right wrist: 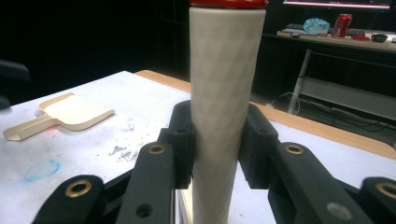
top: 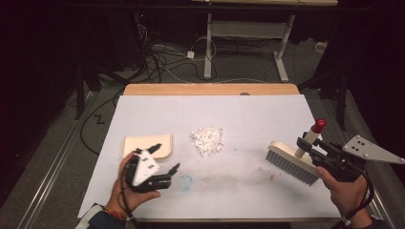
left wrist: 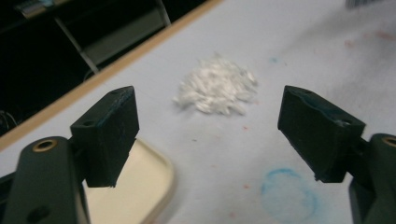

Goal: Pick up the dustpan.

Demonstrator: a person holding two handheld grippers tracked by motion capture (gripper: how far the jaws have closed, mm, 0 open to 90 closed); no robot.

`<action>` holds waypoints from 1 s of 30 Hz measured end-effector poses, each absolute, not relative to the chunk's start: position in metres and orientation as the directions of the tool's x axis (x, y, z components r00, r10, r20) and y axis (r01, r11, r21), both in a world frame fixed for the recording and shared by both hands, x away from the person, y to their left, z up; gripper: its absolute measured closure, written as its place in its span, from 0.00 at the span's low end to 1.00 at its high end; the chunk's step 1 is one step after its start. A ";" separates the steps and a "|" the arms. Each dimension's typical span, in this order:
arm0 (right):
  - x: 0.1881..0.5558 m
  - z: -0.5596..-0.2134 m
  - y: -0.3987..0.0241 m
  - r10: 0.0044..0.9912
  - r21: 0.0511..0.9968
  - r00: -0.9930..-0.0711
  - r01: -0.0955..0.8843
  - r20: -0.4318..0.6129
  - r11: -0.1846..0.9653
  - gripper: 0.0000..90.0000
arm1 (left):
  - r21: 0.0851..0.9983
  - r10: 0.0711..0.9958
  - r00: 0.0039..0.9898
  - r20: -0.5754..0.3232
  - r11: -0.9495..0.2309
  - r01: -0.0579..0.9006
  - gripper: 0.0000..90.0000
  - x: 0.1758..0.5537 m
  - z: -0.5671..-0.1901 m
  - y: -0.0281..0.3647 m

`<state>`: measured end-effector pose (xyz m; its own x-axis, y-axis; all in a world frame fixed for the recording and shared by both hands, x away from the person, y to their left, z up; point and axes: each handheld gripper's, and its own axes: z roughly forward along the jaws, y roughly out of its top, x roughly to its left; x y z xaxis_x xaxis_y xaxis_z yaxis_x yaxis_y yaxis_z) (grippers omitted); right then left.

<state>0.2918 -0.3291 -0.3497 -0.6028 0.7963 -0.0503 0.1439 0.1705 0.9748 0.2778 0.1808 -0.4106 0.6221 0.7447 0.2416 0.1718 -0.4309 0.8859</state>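
Brush [top: 292,162] clamped by its handle in right gripper [top: 310,145], right side of frame.
Fingers [right wrist: 180,140] squeeze the cream handle, bristles on the table [top: 248,114]. Left gripper [top: 165,167] fingers spread, empty, beside dustpan [top: 145,144]; scrap pile [top: 207,139] at centre.

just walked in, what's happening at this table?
A person is set up to sweep. The right gripper is clamped on the handle of a brush, bristles down on the table at its right side. The left gripper is open and empty, just over the dustpan. A pile of white scraps lies mid-table between pan and brush, not yet swept.
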 end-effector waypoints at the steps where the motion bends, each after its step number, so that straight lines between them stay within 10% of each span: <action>1: 0.292 -0.350 -0.329 0.795 0.974 -0.604 0.149 -0.048 0.172 0.78 | 0.883 0.759 0.598 0.257 -0.436 0.173 0.20 0.279 -0.412 0.189; 23: 0.295 -0.355 -0.320 0.803 0.962 -0.589 0.163 -0.085 0.221 0.78 | 0.746 0.918 0.396 0.028 -0.283 0.603 0.20 0.260 -0.464 0.219; 30: 0.300 -0.359 -0.316 0.801 0.955 -0.590 0.171 -0.097 0.242 0.78 | 0.667 0.927 0.375 -0.030 -0.261 0.698 0.24 0.306 -0.480 0.215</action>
